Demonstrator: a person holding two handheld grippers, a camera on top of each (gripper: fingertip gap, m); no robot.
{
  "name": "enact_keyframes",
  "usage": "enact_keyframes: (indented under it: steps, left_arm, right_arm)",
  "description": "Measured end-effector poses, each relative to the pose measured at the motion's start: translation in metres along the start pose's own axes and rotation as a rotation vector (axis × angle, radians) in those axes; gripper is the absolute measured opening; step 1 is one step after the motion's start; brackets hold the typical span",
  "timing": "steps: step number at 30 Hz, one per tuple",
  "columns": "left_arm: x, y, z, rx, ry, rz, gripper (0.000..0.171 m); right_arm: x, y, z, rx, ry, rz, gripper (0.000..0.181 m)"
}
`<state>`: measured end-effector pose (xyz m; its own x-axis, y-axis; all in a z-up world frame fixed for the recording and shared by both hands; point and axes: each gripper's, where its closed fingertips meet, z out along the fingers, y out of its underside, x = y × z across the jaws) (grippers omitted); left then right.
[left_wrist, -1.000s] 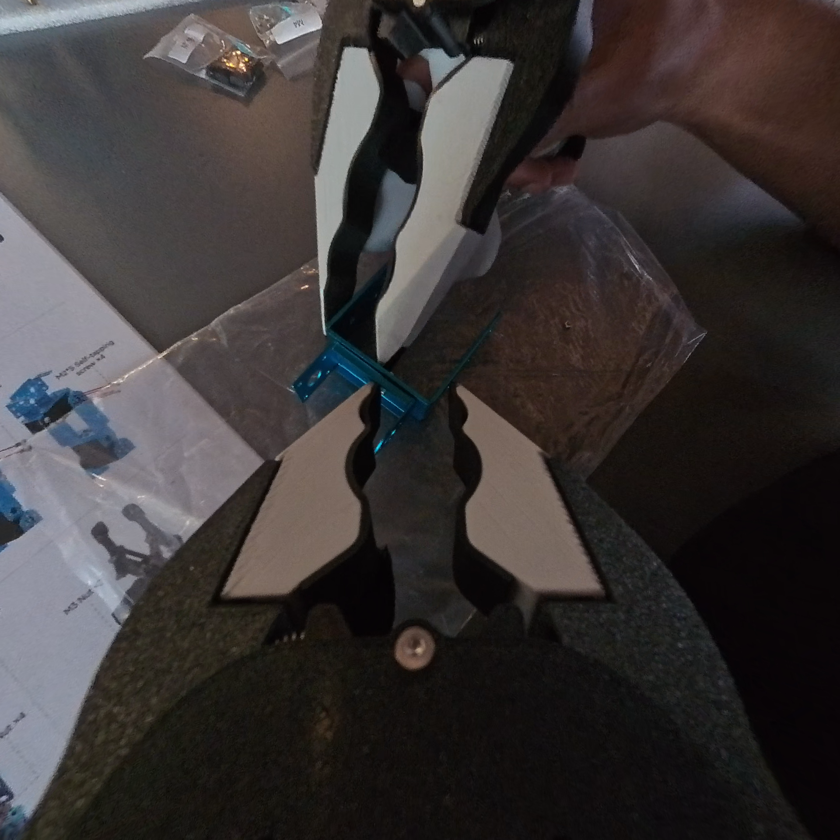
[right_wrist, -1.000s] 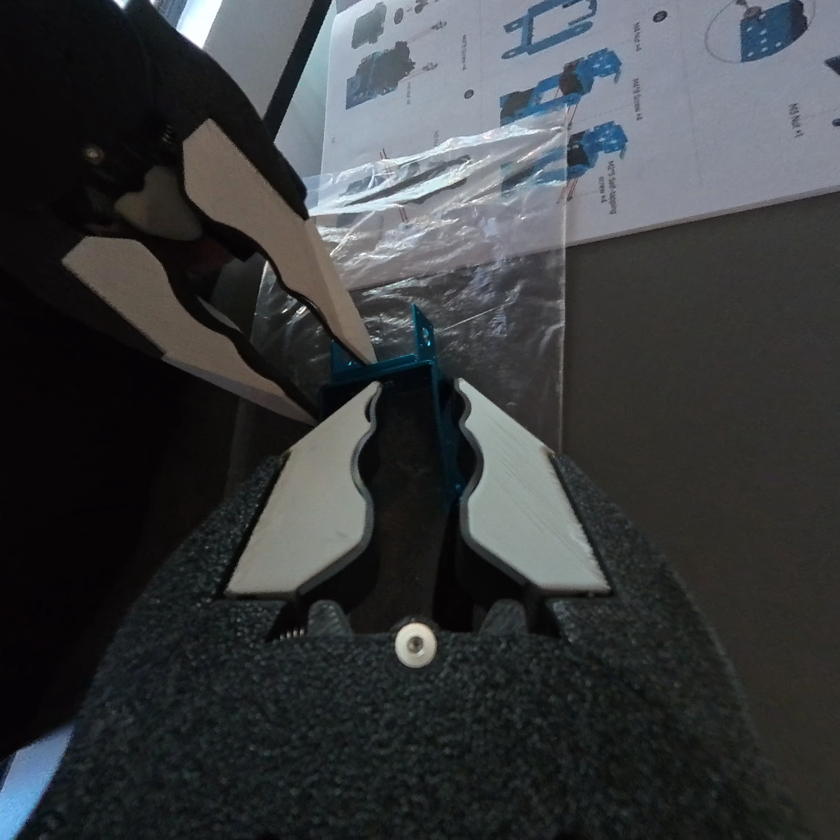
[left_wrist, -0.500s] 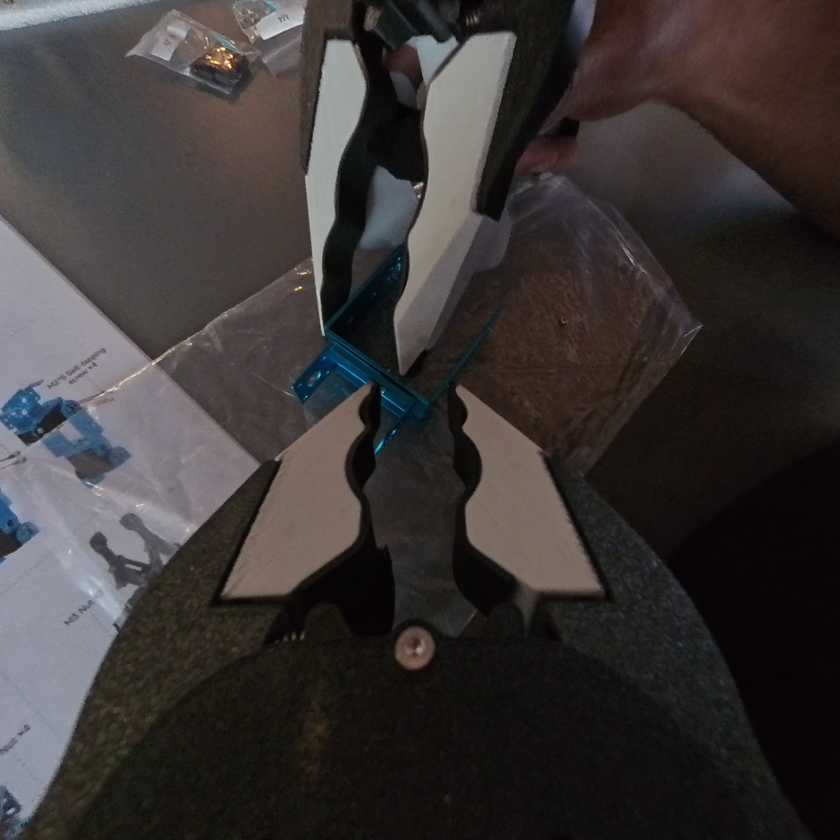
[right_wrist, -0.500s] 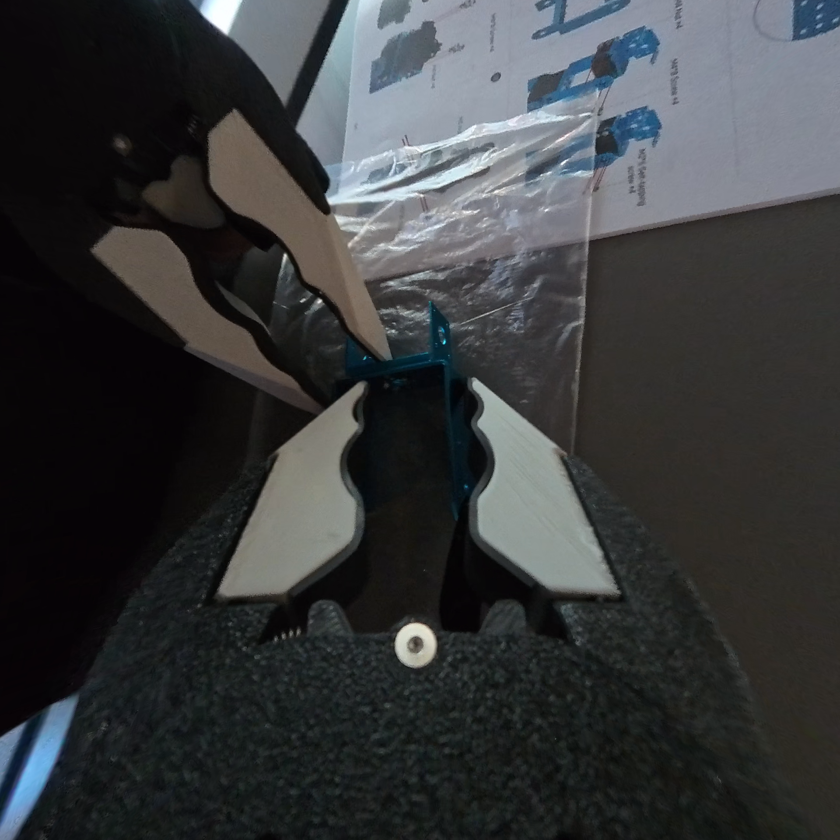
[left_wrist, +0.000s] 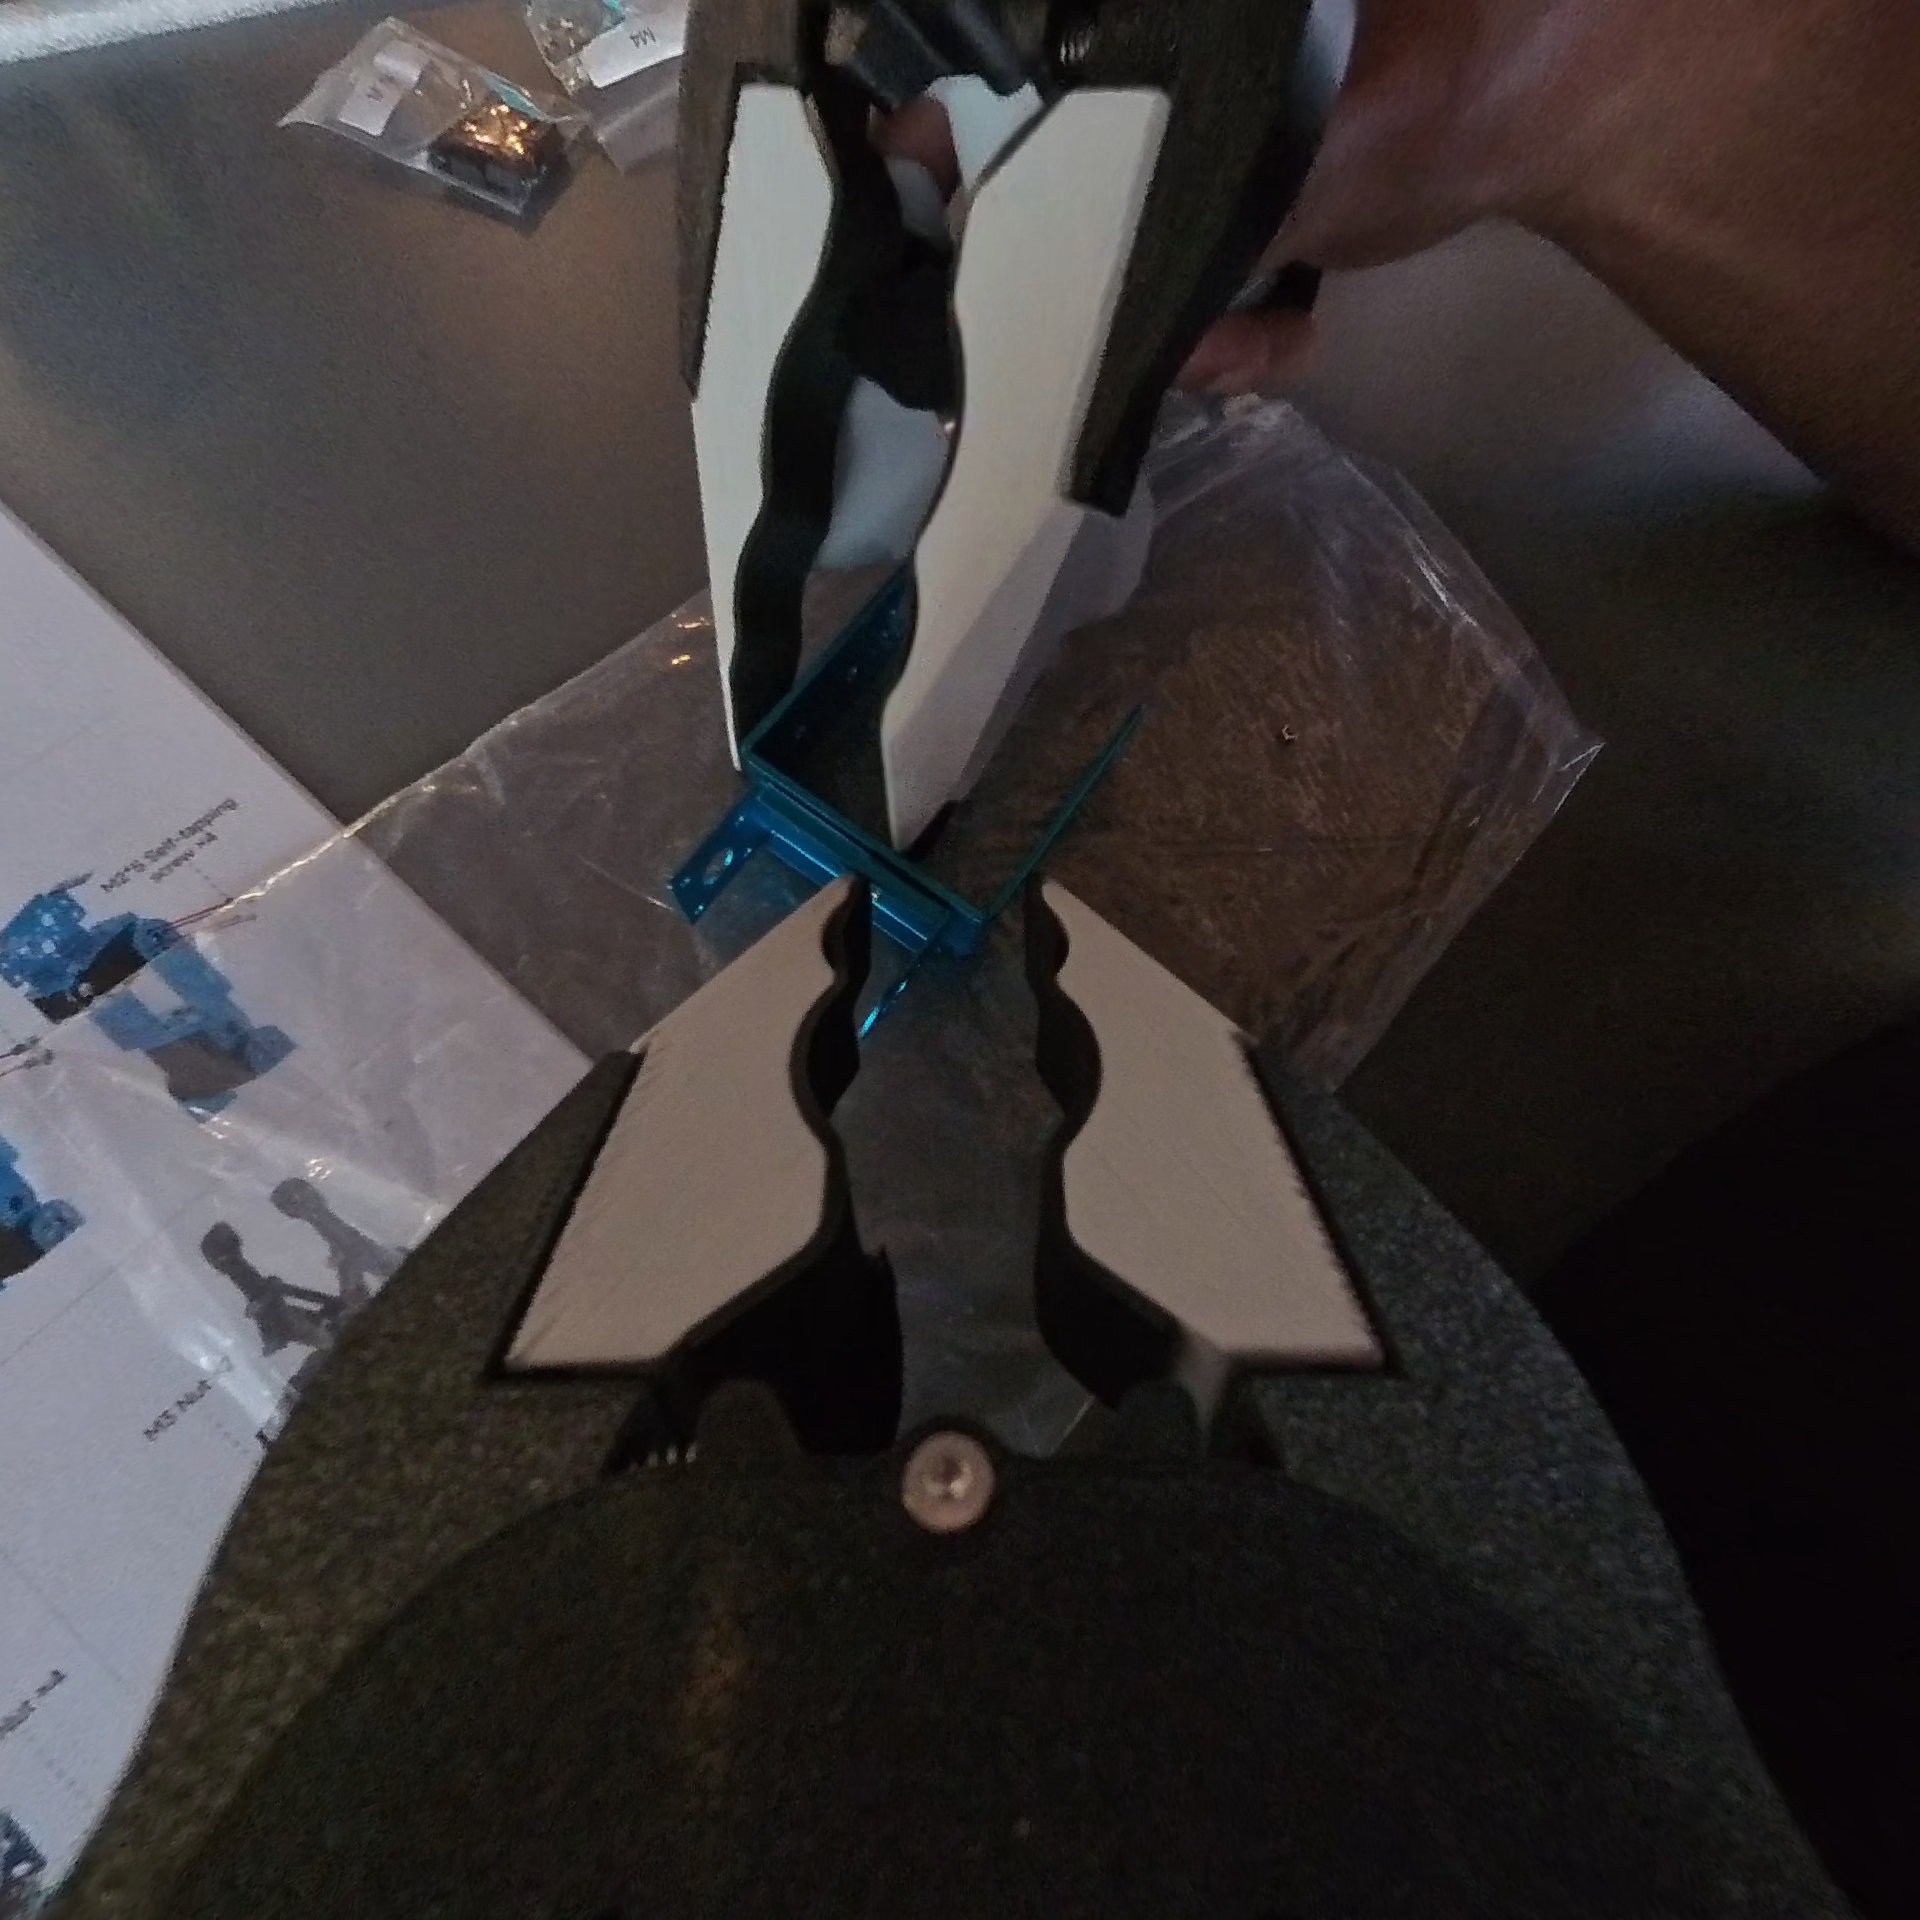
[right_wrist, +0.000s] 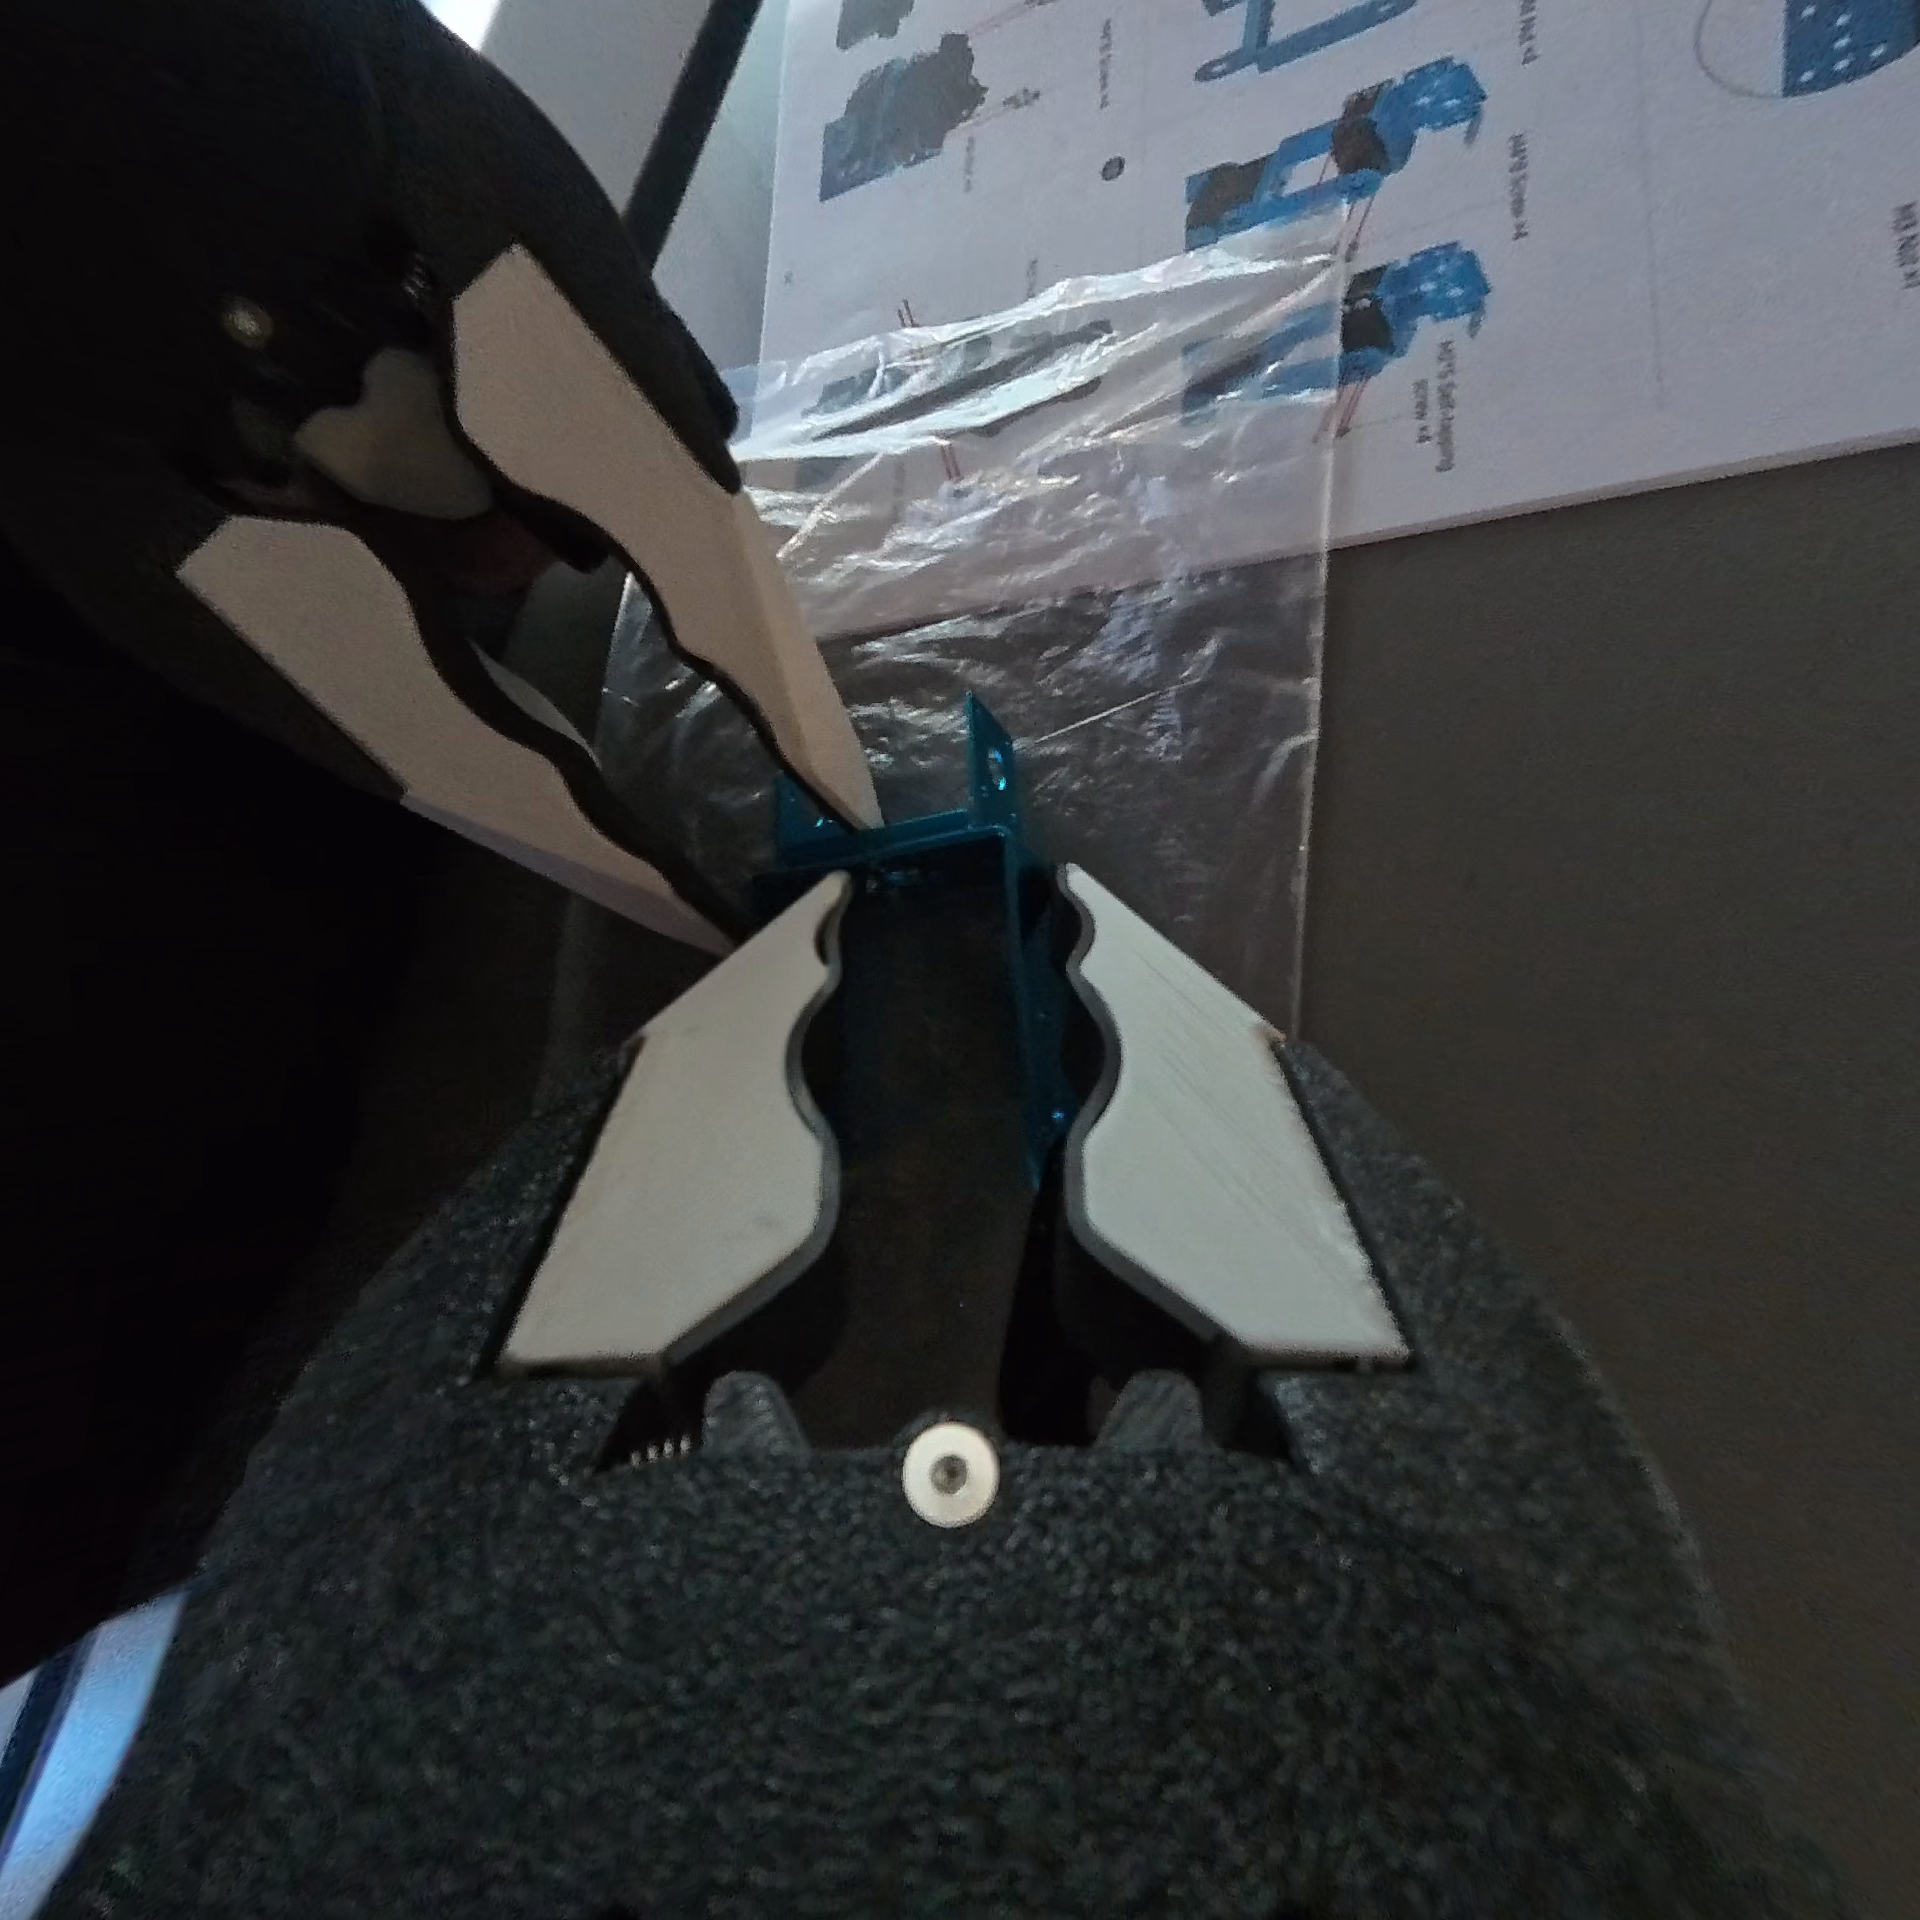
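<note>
Blue U-shaped metal bracket parts (left_wrist: 831, 831) stand on a clear plastic bag (left_wrist: 1351, 779) on a dark table. My left gripper (left_wrist: 943, 899) is open, its tips at the bracket's near side, with a thin blue leg beside the left finger. My right gripper (left_wrist: 826, 790) comes in from the far side, open, its fingers either side of one bracket wall. In the right wrist view that wall (right_wrist: 1029, 997) runs close along the right finger of my right gripper (right_wrist: 956, 883). The left gripper (right_wrist: 792, 881) enters from the upper left, one fingertip touching the bracket.
A white printed instruction sheet (left_wrist: 156, 987) lies left of the bag, partly under it; it also shows in the right wrist view (right_wrist: 1558, 312). Small clear bags of parts (left_wrist: 468, 135) lie at the table's far side. A person's hand (left_wrist: 1558, 156) holds the right gripper.
My right gripper's fingers have spread a little wider around the bracket wall. My left gripper and the bracket have stayed about where they were.
</note>
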<state>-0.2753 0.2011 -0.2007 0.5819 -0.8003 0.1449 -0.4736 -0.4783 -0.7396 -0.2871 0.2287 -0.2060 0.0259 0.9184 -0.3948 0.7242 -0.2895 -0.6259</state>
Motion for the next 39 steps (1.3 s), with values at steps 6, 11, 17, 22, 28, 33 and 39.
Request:
enact_keyframes:
  steps: [6,11,17,22,28,33,39]
  left_arm:
    - [-0.0001,-0.0003,0.0004,0.000,0.002,0.001,0.028]
    - [0.0010,-0.0002,0.0007,-0.002,0.007,-0.001,0.028]
    - [0.0011,-0.0001,0.0008,0.000,0.006,-0.002,0.028]
    - [0.0017,0.0001,0.0008,-0.003,0.008,0.000,0.028]
    - [0.0013,-0.0001,0.0009,-0.002,0.006,0.001,0.028]
    - [0.0022,-0.0004,0.0014,-0.004,0.005,0.002,0.028]
    - [0.0025,-0.0004,0.0015,-0.005,0.003,0.011,0.028]
  right_arm:
    - [0.0013,-0.0012,-0.0025,0.037,-0.053,0.064,0.034]
    - [-0.0010,0.0008,-0.0004,0.004,-0.008,-0.007,0.038]
    - [0.0008,-0.0003,-0.0022,0.034,-0.053,0.061,0.035]
    - [-0.0032,0.0011,-0.0003,0.004,-0.016,-0.010,0.042]
    - [0.0022,0.0004,-0.0025,0.028,-0.038,0.057,0.033]
    - [-0.0021,0.0011,-0.0007,0.007,-0.016,0.001,0.040]
    - [0.0019,0.0016,-0.0032,0.029,-0.042,0.063,0.033]
